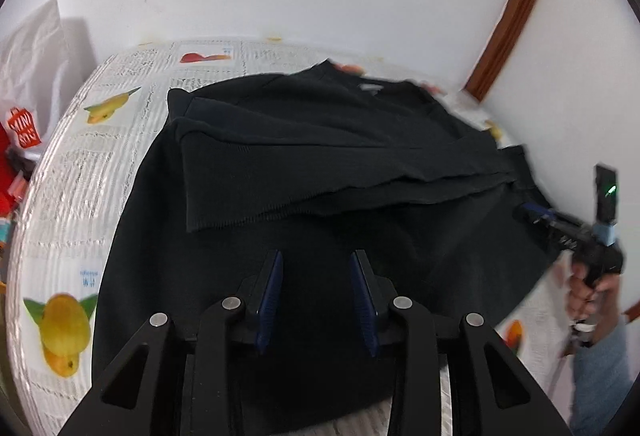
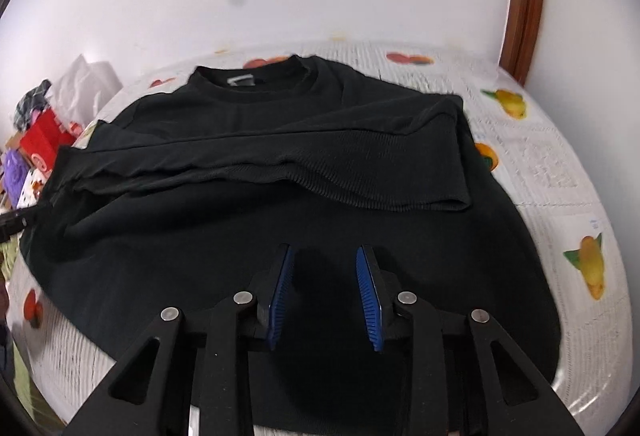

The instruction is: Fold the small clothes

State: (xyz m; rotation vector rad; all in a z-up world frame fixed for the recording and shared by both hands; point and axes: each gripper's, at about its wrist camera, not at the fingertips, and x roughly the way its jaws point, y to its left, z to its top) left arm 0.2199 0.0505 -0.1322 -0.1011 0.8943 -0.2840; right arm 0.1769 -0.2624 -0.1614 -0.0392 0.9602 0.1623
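A black sweater [image 1: 312, 164] lies flat on a table covered by a fruit-print cloth [image 1: 76, 196]. Its collar [image 2: 276, 76] is at the far side, and both sleeves [image 2: 320, 164] are folded across the chest. My left gripper [image 1: 317, 256] hovers over the lower body of the sweater, its blue pads [image 1: 272, 296] apart with no fabric pinched between them. My right gripper [image 2: 325, 250] stands open the same way over the sweater's lower part [image 2: 320, 316]. In the left wrist view the right gripper [image 1: 532, 214] shows at the sweater's right edge, held by a hand [image 1: 588, 288].
A white plastic bag with a red logo [image 1: 28, 84] and colourful clutter [image 2: 40, 144] sit beyond the table's left side. A white wall backs the table, with a brown wooden frame [image 1: 516, 8] at the right. Bare cloth [image 2: 560, 196] shows right of the sweater.
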